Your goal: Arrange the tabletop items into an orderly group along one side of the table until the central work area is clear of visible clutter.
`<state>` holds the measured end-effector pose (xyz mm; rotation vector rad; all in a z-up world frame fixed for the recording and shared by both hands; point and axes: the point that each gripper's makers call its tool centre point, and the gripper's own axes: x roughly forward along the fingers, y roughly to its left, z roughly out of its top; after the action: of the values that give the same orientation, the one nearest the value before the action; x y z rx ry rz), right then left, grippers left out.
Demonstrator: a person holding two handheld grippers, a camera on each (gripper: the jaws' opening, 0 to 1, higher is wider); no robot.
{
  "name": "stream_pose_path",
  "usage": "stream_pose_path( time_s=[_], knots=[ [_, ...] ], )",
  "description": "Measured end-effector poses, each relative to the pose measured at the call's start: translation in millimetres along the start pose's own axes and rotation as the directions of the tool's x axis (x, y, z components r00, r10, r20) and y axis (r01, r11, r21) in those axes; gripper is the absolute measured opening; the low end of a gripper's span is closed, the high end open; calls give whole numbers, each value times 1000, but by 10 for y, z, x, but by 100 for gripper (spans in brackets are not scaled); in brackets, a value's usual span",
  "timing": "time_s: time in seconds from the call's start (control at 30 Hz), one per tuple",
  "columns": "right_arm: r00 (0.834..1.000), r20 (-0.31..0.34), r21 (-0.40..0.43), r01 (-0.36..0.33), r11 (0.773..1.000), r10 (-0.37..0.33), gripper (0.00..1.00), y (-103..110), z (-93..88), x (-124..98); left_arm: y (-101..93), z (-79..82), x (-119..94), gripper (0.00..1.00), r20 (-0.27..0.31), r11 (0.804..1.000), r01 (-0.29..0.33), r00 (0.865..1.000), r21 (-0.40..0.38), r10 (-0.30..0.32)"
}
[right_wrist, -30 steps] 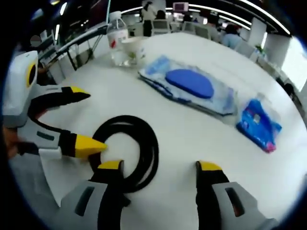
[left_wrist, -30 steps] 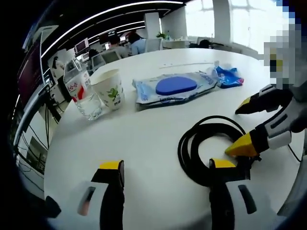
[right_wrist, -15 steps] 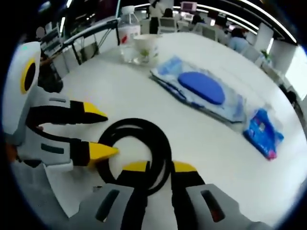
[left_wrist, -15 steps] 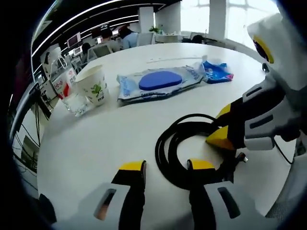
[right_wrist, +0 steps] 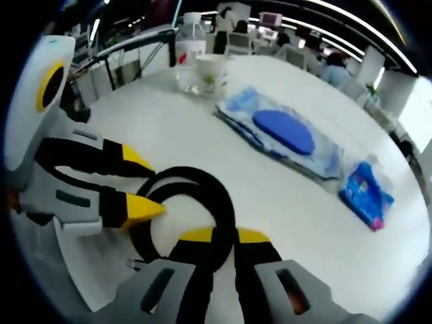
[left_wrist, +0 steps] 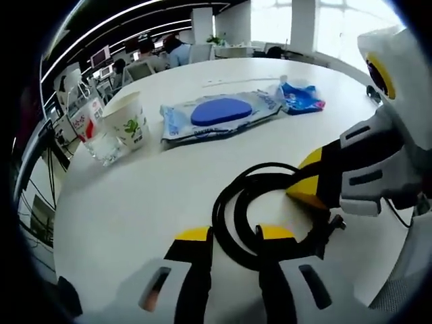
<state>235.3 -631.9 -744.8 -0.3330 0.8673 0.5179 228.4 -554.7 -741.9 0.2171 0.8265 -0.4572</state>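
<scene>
Tools (left_wrist: 235,233) (right_wrist: 223,235) both clamped on coiled black cable (right_wrist: 214,202), white table (left_wrist: 135,196).

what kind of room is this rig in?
Most likely an open-plan office. A large white round table stands in the foreground, people sit at desks with monitors behind it, and long ceiling strip lights run overhead. Tall windows brighten the far side.

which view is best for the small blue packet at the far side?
Right gripper view: the small blue packet lies large, with nothing over it, beside the wet wipes pack. In the left gripper view it is smaller and farther off, though unobstructed.
</scene>
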Motion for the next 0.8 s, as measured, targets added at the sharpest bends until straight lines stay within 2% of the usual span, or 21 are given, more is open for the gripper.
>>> stream_pose_path(
  time_s=[0.13,0.27,0.47,0.8],
  knots=[
    [1000,-8,5,-10,1000,10,5,-2,8,-19,-2,-10,-13,22,-9,1000,9,1000,-4,-9],
    [999,-1,48,-46,998,46,4,39,54,-55,25,-31,-38,22,-26,1000,4,1000,10,-4],
    [998,24,63,-58,996,57,3,38,104,-124,80,66,-137,19,-16,1000,9,1000,-15,-9],
    [997,51,99,-69,993,64,2,-14,86,-257,-17,159,-199,19,-8,999,34,999,4,-34]
  ],
)
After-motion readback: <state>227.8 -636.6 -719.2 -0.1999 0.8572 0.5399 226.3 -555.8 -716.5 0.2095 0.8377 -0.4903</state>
